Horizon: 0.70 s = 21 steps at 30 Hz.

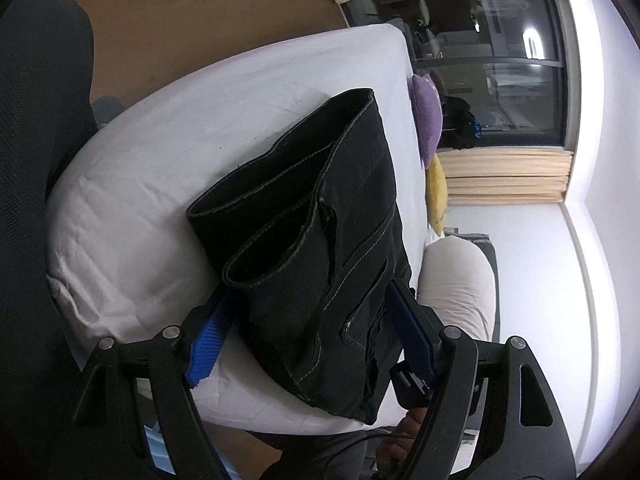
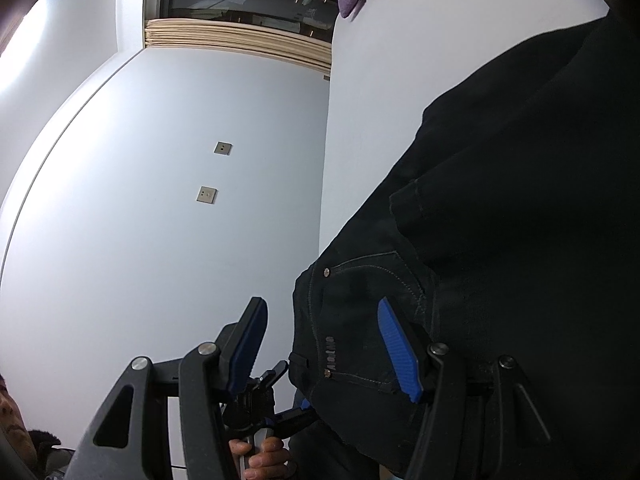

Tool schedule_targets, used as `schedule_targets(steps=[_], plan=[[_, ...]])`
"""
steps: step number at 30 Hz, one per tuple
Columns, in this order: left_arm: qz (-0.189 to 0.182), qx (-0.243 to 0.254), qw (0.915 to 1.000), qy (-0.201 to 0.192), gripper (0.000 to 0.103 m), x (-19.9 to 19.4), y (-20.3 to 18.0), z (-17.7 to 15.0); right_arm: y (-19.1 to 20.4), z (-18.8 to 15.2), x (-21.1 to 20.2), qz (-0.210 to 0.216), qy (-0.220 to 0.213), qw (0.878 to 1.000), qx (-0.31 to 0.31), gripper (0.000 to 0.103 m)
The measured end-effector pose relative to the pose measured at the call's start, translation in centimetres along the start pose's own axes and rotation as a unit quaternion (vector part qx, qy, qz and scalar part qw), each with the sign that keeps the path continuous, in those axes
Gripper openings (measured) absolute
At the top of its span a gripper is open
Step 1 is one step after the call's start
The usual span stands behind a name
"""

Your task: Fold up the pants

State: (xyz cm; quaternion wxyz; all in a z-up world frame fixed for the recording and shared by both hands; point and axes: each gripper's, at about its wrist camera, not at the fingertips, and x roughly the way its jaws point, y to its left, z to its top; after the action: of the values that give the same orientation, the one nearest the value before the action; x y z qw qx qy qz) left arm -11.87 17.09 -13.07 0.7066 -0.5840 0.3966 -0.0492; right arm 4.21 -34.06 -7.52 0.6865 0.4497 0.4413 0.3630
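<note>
Black folded pants (image 1: 320,248) lie on a white bed (image 1: 180,152), hems stacked toward the far side, pocket and rivet near me. My left gripper (image 1: 312,320) straddles the near part of the bundle, its blue fingers (image 1: 212,344) spread wide on either side, open. In the right wrist view the pants (image 2: 500,240) fill the right side, waistband and pocket close up. My right gripper (image 2: 324,344) is open, one blue finger (image 2: 398,352) against the fabric, the other in free air.
A purple cushion (image 1: 428,116) and a yellow one (image 1: 438,196) sit at the bed's far edge, a white pillow (image 1: 460,284) beside them. A dark window (image 1: 480,68) with beige blinds lies beyond. A black chair back (image 1: 36,160) stands left. White wall (image 2: 160,200).
</note>
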Motion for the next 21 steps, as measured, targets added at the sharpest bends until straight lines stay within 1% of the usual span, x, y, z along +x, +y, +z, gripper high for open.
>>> schedule_targets(steps=[4,6,7,9,10,11,13,17,21], plan=[[-0.017,-0.022,0.9996,0.002,0.073,-0.7,0.1,0.0,-0.4,0.4,0.3,-0.001,-0.004,1.0,0.003,0.062],[-0.024,-0.032,0.9992,0.002,0.072,-1.3,-0.1,0.3,-0.5,0.5,0.6,-0.003,-0.004,1.0,0.004,0.062],[-0.026,-0.036,0.999,0.003,0.069,-1.4,0.0,0.3,-0.6,0.4,0.8,-0.003,-0.002,1.0,0.004,0.061],[-0.029,-0.041,0.9987,0.003,0.059,-1.9,0.2,0.4,-0.6,0.3,1.1,-0.006,0.0,1.0,0.003,0.061],[-0.028,-0.04,0.9988,0.003,0.049,-2.1,0.3,0.4,-0.6,0.2,1.1,-0.007,0.0,1.0,0.003,0.061],[-0.022,-0.034,0.9992,0.004,0.041,-2.2,0.0,0.4,-0.6,0.2,1.1,-0.007,0.0,1.0,0.004,0.06],[-0.016,-0.014,0.9998,0.004,0.034,-2.1,-0.7,0.3,-0.6,0.1,1.1,-0.009,-0.001,1.0,0.002,0.059],[0.002,0.035,0.9994,0.001,0.032,-2.2,-2.5,0.2,-0.3,0.3,1.1,-0.013,0.0,1.0,-0.005,0.056],[0.023,0.097,0.995,-0.004,0.027,-1.8,-4.8,0.3,0.0,0.8,1.6,-0.051,0.017,0.998,-0.019,0.051]])
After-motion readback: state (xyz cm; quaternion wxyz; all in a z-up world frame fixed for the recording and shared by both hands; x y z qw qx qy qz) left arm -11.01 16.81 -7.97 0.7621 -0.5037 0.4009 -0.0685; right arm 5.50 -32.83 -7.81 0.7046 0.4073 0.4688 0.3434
